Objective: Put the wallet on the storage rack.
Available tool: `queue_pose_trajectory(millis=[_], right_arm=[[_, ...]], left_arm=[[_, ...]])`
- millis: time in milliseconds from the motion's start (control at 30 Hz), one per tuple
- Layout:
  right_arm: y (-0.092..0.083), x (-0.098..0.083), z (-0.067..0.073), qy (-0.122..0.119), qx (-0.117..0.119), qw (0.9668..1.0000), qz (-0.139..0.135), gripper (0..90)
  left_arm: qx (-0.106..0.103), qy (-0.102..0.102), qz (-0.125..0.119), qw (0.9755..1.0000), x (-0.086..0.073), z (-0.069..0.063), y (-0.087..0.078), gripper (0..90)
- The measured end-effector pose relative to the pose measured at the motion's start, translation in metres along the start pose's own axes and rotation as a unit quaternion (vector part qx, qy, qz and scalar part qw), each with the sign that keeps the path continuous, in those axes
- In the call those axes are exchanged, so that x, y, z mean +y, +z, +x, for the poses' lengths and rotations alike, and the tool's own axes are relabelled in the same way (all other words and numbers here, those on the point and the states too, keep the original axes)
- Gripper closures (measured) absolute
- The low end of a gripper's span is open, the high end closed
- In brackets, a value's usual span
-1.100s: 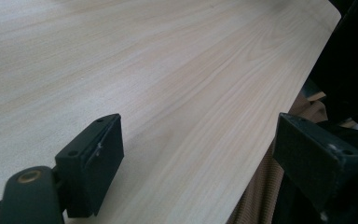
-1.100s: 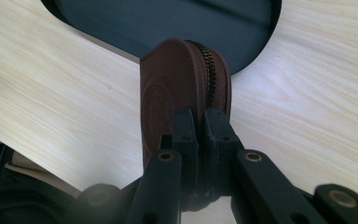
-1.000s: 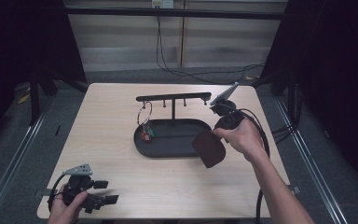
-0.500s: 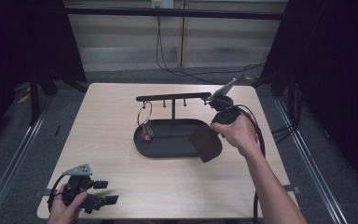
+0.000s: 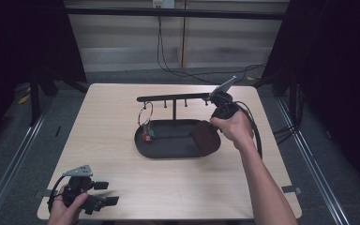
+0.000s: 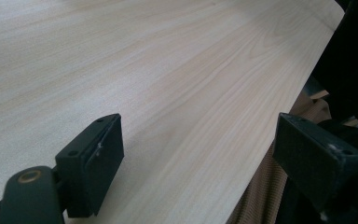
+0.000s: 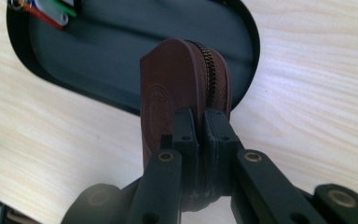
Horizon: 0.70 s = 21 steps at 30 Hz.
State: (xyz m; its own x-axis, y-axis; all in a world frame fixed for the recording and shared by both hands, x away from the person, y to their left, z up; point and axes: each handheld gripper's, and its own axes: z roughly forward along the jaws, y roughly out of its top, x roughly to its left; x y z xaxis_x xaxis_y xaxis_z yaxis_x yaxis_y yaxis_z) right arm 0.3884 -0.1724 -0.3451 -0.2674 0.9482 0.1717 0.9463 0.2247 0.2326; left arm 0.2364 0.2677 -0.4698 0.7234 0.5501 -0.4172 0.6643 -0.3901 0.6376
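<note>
A brown zipped leather pouch (image 5: 205, 139) hangs over the right end of the black oval tray (image 5: 168, 151); my right gripper (image 5: 215, 121) is shut on its top edge. In the right gripper view the pouch (image 7: 177, 84) stands on edge between the closed jaws of the right gripper (image 7: 201, 126), above the tray's rim (image 7: 254, 46). A key ring with red and green tags (image 5: 146, 133) hangs from the tray's stand bar (image 5: 173, 98). My left gripper (image 5: 107, 193) rests low at the table's front left corner, open and holding nothing; its jaws (image 6: 214, 154) stand wide over bare wood.
The light wooden table (image 5: 103, 117) has free room left of and in front of the tray. The table's front edge (image 6: 279, 121) lies close to the left gripper. Cables (image 5: 168, 56) run on the floor behind.
My right gripper has carried the pouch a little left and away, from beside the tray's right rim to over its right end. The left gripper has stayed still.
</note>
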Motion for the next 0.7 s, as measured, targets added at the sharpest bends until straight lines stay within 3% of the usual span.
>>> queue_pose_trajectory(millis=[333, 700], right_arm=[[0.013, 0.01, -0.002, 0.012, 0.013, 0.9998, -0.01, 84.1], [0.038, 0.019, -0.014, 0.054, 0.044, 0.9967, -0.043, 84.3]], left_arm=[[0.001, 0.0, 0.0, 1.0, 0.0, 0.0, -0.001, 16.3], [0.001, 0.003, 0.006, 1.0, 0.0, -0.001, 0.001, 16.3]])
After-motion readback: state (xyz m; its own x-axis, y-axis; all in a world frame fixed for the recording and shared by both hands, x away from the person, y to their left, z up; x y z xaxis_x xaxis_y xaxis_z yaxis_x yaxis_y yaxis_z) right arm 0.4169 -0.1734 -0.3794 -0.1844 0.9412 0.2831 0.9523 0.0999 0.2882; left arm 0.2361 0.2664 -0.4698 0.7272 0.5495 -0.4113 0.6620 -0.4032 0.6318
